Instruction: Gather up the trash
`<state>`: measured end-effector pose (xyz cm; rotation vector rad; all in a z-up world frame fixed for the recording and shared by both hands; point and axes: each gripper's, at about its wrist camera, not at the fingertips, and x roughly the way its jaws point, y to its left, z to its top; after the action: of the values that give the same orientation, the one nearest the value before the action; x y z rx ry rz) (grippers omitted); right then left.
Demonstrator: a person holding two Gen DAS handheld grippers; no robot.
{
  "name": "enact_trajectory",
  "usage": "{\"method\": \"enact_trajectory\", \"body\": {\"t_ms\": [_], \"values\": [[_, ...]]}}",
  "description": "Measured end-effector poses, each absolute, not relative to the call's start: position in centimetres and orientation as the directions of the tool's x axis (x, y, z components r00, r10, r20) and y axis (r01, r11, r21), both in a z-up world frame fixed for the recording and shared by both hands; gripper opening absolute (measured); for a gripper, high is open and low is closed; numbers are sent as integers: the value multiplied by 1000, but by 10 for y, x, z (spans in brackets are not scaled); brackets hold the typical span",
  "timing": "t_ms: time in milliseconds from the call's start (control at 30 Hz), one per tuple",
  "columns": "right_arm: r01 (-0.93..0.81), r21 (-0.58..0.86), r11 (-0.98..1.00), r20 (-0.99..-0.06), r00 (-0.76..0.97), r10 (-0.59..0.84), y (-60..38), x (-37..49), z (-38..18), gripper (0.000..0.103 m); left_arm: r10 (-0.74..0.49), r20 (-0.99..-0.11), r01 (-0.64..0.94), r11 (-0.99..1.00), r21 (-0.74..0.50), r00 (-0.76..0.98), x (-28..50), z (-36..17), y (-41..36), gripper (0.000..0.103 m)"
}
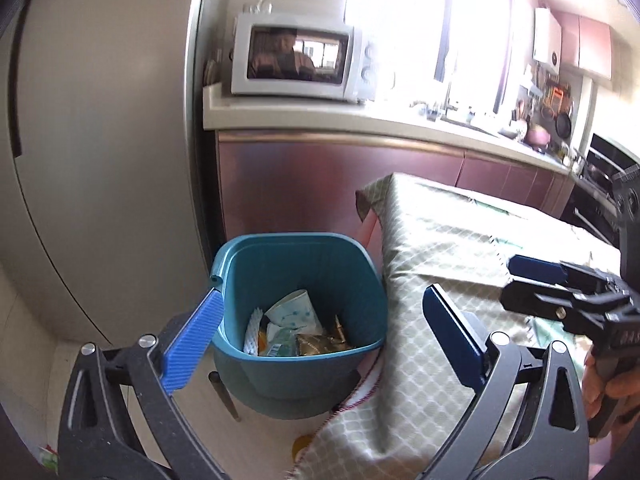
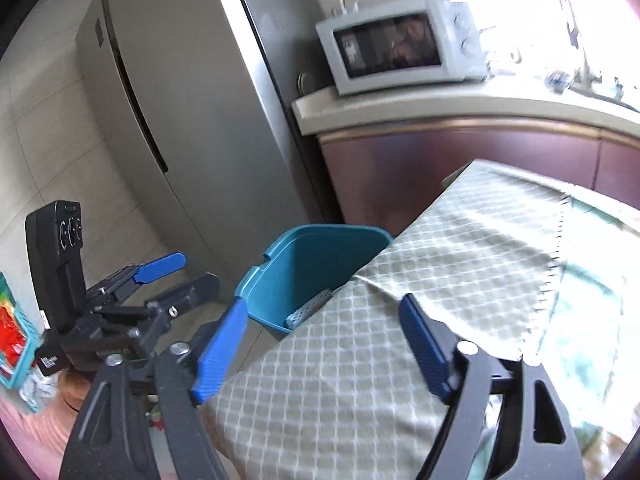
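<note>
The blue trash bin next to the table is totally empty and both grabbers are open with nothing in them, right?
Not quite: the blue trash bin is not empty. The left wrist view shows a crumpled paper cup and wrappers lying at its bottom. The rest is right: the bin stands beside the cloth-covered table, and the left gripper and right gripper are both open, holding nothing.

Smooth, matt teal plastic bin (image 1: 300, 276), crumpled paper cup (image 1: 294, 312) and glossy gold foil wrapper (image 1: 320, 346) inside. At 3 o'clock of it, soft woven green-and-white lattice-pattern tablecloth (image 1: 448, 248). Ribbed blue plastic pads (image 1: 194, 338) on 2 matt black grippers. Brushed grey metal fridge (image 1: 100, 140). Glossy maroon cabinet fronts (image 1: 328, 184).
</note>
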<state>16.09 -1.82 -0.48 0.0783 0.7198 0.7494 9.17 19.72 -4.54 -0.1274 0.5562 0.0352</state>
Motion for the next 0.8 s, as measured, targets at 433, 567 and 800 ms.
{"method": "enact_trajectory", "body": {"t_ms": [433,567,800], "values": [[-402,141,905,-426,801,421,-96,66,9,96,-4,-364,-16,999,-51,931,19,-22,129,98],[-328,131,935,-402,845,353,-120,52,8,96,4,-321,-15,999,-32,947,1,-15,113,98],[-215,94,972,-359,904,235,-148,27,7,97,3,-281,-3,1000,0,960,-24,-8,90,98]]}}
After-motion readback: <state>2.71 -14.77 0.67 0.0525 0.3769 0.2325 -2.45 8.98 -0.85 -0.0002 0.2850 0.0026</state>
